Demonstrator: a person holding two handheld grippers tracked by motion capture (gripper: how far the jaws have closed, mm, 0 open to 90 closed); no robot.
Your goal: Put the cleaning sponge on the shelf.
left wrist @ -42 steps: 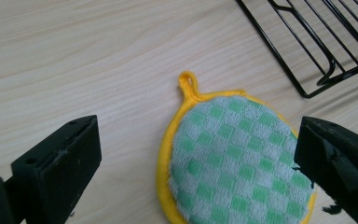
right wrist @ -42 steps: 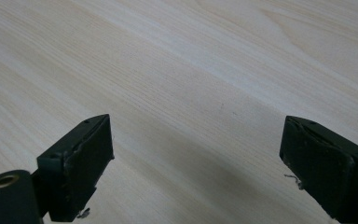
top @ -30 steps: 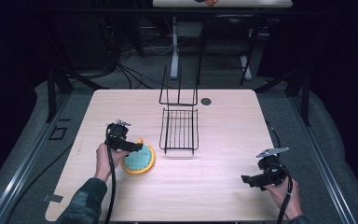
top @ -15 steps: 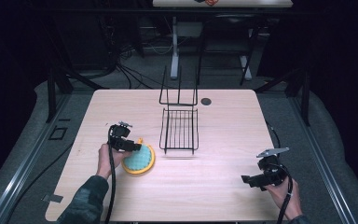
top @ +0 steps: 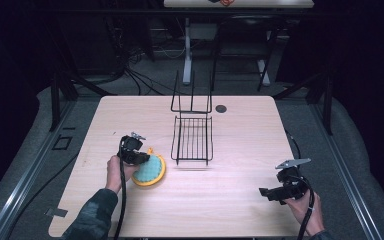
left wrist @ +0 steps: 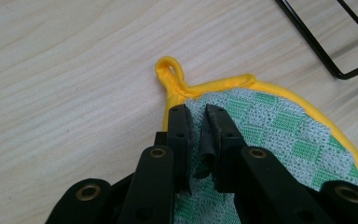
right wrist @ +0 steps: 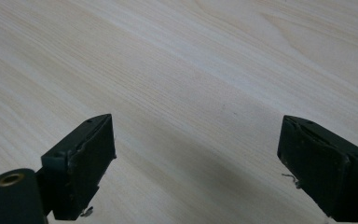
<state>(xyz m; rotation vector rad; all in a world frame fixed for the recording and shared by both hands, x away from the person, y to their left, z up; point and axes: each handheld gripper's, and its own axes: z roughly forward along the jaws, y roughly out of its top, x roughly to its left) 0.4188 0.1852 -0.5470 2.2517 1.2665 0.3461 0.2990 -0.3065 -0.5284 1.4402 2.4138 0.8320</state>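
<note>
A round pot holder (top: 151, 171) with a yellow rim and a green-and-white check lies on the wooden table (top: 240, 150), left of the middle. My left gripper (top: 141, 158) sits at its upper left edge, beside the yellow hanging loop (left wrist: 170, 70). Its jaws have just been closing, and in the left gripper view my left gripper (left wrist: 198, 112) pinches a raised fold of the pot holder (left wrist: 284, 123) between its pads. My right gripper (top: 266, 193) rests near the table's front right corner. In the right gripper view my right gripper (right wrist: 196, 149) stands wide open over bare wood.
A black wire rack (top: 192, 140) lies flat in the table's middle with its upright back part (top: 191, 97) toward the far edge; its corner (left wrist: 328, 56) is close to the pot holder. A small dark disc (top: 221, 108) sits near the far edge.
The left gripper has settled onto the pot holder's edge beside the loop. The right hand has kept still.
</note>
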